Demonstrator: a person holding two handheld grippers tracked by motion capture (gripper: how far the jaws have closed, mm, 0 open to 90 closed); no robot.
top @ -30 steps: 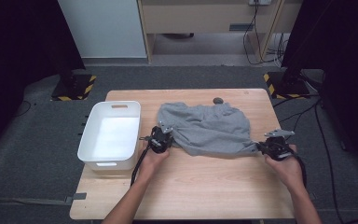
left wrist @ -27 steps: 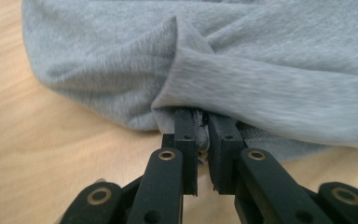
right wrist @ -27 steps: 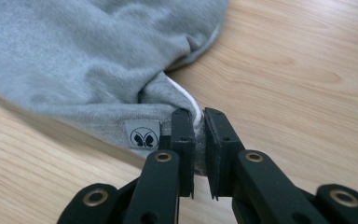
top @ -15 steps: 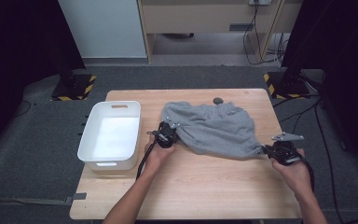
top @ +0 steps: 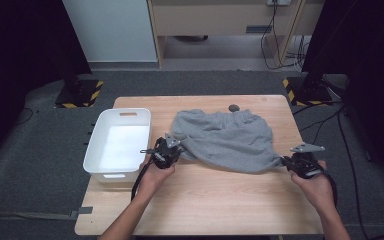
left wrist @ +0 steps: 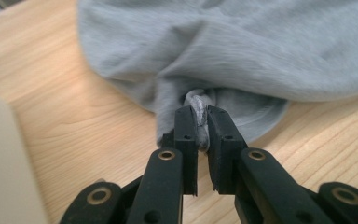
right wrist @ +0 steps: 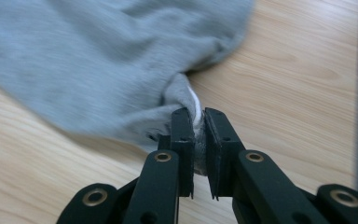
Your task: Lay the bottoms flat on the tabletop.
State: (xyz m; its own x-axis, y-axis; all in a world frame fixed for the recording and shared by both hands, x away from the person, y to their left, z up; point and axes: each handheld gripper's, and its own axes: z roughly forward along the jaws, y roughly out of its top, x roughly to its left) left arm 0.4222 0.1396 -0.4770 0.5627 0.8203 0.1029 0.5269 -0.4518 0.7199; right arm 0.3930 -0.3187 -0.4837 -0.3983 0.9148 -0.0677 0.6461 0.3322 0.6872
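Nearest the bench's [top: 215,200] front edge, the right gripper [top: 286,161] has its jaws clamped on a corner of the grey garment [top: 227,140]; the left gripper [top: 176,148] pinches a bunched fold opposite. The garment spreads toward the far edge, beside a white bin [top: 120,142]. Beyond lies a small dark thing [top: 234,107], perhaps a puck.

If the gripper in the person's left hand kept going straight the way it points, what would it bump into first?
The left gripper is already shut on an edge of the grey garment. Pushed straight on, it would probably just drive deeper into that bunched cloth lying on the table.
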